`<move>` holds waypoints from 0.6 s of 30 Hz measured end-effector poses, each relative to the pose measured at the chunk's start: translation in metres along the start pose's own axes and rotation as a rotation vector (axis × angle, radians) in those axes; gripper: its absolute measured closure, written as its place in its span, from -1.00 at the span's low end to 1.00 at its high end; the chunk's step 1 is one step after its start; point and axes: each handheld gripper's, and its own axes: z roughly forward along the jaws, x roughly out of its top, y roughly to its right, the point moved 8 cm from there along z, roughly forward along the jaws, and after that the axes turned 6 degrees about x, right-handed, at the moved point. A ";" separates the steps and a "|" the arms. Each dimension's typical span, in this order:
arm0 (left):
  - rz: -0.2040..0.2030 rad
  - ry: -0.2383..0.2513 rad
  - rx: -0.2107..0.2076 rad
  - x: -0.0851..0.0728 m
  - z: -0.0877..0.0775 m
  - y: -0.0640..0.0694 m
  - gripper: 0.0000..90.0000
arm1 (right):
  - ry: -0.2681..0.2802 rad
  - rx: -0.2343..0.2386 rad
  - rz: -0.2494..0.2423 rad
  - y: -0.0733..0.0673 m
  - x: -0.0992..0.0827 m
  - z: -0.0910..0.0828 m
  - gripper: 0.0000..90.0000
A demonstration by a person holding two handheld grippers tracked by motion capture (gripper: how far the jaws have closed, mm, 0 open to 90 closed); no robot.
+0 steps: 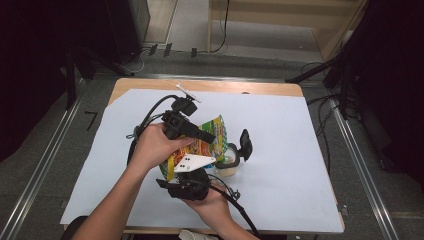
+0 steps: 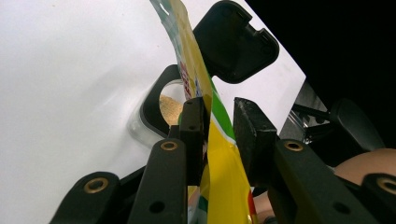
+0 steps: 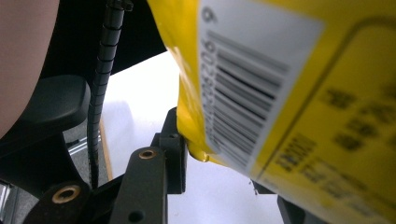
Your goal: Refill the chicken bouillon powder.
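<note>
Two grippers tilt a snack pouch over an open jar

Both grippers grasp the yellow pouch (image 1: 200, 142) above the desk (image 1: 300, 150). The left gripper (image 2: 219, 121) pinches its upper part; the right gripper (image 3: 219, 163) clamps the near corner, apparently to pour into the clear jar (image 1: 227, 162), whose black lid (image 1: 245, 142) is hinged back.

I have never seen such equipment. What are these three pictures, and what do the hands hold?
A person holds a hand-operated two-jaw gripper in each hand; there is no robot arm. One picture looks down on the table from above. The other two come from cameras riding on the grippers, looking along their black jaws. The left gripper and the right gripper both have a yellow snack bag between their jaws, lifted and tilted over a clear jar with crumbs inside, its black lid flipped open. White paper covers the table.
</note>
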 end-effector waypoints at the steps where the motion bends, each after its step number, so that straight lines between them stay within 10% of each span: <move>1: 0.000 -0.001 -0.001 0.000 0.000 0.000 0.65 | -0.001 0.000 0.000 0.000 0.000 0.000 0.45; 18: -0.001 -0.001 -0.011 0.000 0.000 0.000 0.66 | -0.003 -0.002 0.001 0.000 0.000 0.000 0.46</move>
